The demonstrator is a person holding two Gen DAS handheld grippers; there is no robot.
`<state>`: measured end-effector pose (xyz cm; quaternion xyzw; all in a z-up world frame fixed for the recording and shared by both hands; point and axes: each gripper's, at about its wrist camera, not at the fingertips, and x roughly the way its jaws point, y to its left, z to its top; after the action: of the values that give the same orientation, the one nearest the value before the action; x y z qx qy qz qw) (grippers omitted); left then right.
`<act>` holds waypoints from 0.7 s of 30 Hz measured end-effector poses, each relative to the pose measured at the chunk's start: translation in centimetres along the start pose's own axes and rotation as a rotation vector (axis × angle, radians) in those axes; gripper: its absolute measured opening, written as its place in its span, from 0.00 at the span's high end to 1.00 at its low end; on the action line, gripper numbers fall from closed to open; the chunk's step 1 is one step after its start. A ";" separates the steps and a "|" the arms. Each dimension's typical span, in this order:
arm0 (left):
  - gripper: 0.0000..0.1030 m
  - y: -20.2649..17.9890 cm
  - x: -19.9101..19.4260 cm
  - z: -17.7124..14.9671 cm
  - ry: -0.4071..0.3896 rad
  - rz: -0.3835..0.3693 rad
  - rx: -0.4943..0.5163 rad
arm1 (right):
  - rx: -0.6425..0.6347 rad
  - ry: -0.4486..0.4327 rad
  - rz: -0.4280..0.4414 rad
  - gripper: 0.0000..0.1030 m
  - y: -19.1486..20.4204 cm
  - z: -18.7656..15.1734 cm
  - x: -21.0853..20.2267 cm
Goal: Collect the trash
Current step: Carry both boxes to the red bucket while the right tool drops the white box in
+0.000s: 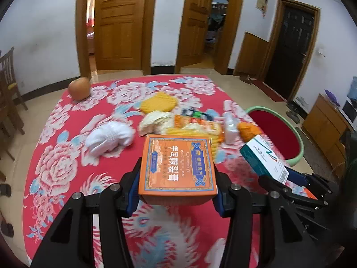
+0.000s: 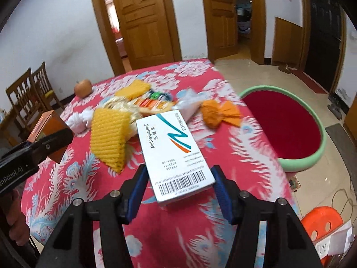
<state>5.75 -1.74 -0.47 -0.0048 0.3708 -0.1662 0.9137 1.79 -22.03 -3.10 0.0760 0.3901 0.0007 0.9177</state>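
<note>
My left gripper [image 1: 177,178] is shut on an orange carton [image 1: 177,167] with blue-framed print, held above the red floral tablecloth [image 1: 67,167]. My right gripper [image 2: 179,178] is shut on a white MeteoSpasmyl medicine box [image 2: 174,151], also held over the table; that box shows at the right of the left wrist view [image 1: 263,158]. A heap of trash lies mid-table: yellow foam nets [image 2: 110,138], a snack wrapper [image 1: 196,125], a crumpled white tissue [image 1: 109,139], an orange wrapper [image 2: 219,112] and a clear bag [image 2: 189,102].
A green-rimmed red basin [image 2: 321,138] stands on the floor right of the table. An apple [image 1: 79,88] sits at the table's far left corner. Wooden chairs [image 2: 29,93] stand left. An orange stool [image 2: 321,221] is at lower right.
</note>
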 end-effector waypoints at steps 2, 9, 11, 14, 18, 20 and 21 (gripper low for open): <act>0.48 -1.0 0.0 0.4 0.011 -0.040 0.004 | 0.019 -0.019 -0.005 0.41 -0.9 0.2 -0.8; 0.48 -5.7 0.0 2.1 0.003 -0.073 0.092 | 0.102 -0.082 -0.043 0.41 -5.2 1.5 -2.8; 0.48 -6.7 0.4 2.6 0.008 -0.091 0.108 | 0.131 -0.091 -0.054 0.41 -6.4 1.8 -2.7; 0.48 -8.4 1.5 3.5 0.010 -0.115 0.137 | 0.179 -0.094 -0.076 0.41 -8.4 2.4 -2.1; 0.48 -10.3 3.7 4.7 0.030 -0.161 0.146 | 0.224 -0.091 -0.104 0.41 -10.6 2.9 -1.0; 0.48 -11.2 4.9 5.2 0.038 -0.178 0.148 | 0.256 -0.094 -0.112 0.41 -12.0 3.1 -0.4; 0.48 -11.7 5.6 5.5 0.039 -0.182 0.150 | 0.266 -0.096 -0.118 0.41 -12.5 3.2 -0.2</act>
<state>9.69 -15.13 1.24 0.0331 0.3731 -0.2759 0.8852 3.20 -34.86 -2.54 0.1739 0.3460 -0.1086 0.9156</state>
